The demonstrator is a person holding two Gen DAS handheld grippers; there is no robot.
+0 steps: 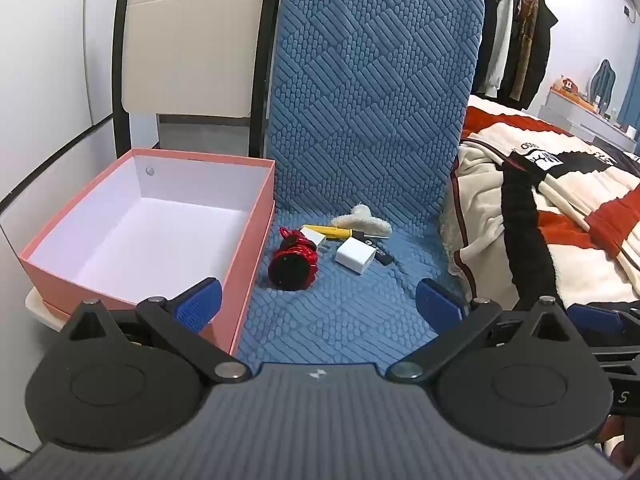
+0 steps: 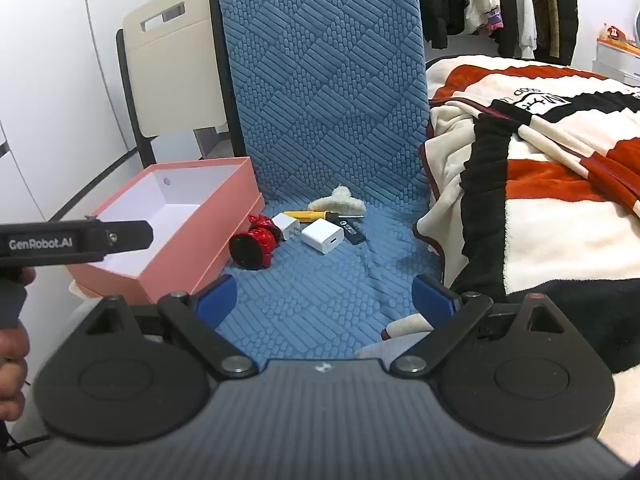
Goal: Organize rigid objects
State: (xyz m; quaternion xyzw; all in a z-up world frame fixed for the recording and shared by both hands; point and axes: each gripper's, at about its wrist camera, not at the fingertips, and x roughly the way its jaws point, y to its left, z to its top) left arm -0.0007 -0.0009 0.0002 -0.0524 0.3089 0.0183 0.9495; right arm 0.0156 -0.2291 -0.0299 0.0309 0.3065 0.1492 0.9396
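A small heap lies on the blue quilted seat cushion [image 1: 340,312]: a red and black round gadget [image 1: 293,264], two white chargers [image 1: 355,256] [image 1: 314,236], a yellow-handled tool [image 1: 328,231], a black stick [image 1: 380,254] and a fluffy white hair claw [image 1: 362,218]. An empty pink box [image 1: 132,240] with a white inside stands to their left. My left gripper [image 1: 318,302] hangs open short of the heap, nothing between its blue pads. In the right wrist view the same red gadget [image 2: 252,246], charger [image 2: 322,238] and box [image 2: 168,224] show; my right gripper [image 2: 324,300] is open too.
A cream chair [image 1: 192,40] stands behind the box. A red, white and black blanket [image 1: 560,220] covers the bed on the right, against the cushion's edge. Clothes hang on a rail [image 1: 512,32] at the back. The left gripper's body [image 2: 72,240] crosses the right view's left side.
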